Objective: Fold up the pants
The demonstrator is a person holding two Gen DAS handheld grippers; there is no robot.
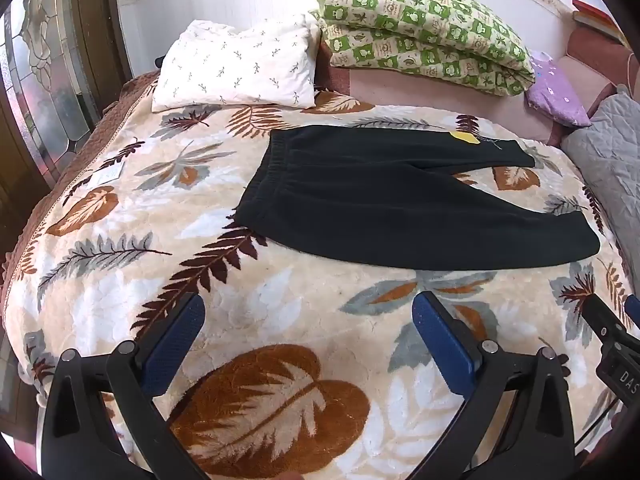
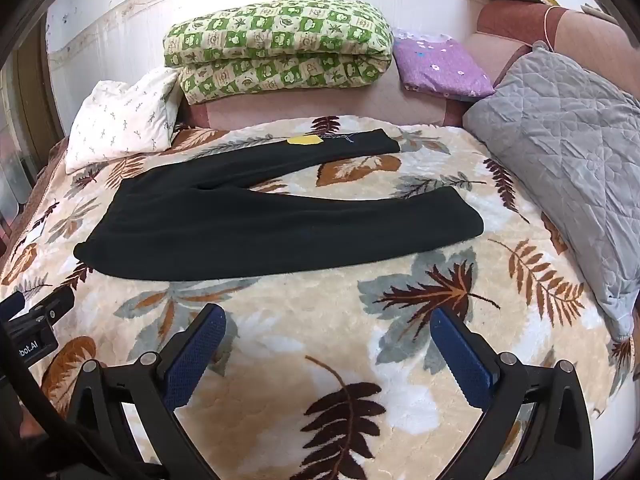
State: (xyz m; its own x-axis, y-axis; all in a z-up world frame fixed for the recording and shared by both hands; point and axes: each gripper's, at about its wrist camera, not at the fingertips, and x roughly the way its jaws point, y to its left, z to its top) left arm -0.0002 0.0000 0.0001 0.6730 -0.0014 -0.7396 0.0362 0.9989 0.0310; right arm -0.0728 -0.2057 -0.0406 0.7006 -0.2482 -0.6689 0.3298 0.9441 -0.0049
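I judge the folding as not yet begun. The black pants (image 1: 384, 200) lie spread flat on the bed, on a leaf-print blanket (image 1: 260, 300), with the waistband to the left and both legs splayed apart to the right, the far leg carrying a yellow tag (image 2: 305, 140). No fold shows anywhere, so every step is left: bringing one leg over the other, then doubling the length.

My left claw (image 1: 308, 332) hangs wide open over bare blanket, short of the pants, holding nothing. My right claw (image 2: 328, 340) is likewise spread wide and empty, also short of the near leg.

The blanket is plush and lumpy. At the head of the bed sit a white pillow (image 1: 236, 68), a folded green checked quilt (image 2: 280, 48), a purple cushion (image 2: 440, 64) and a grey quilted cover (image 2: 560, 140). A pale wall runs behind.
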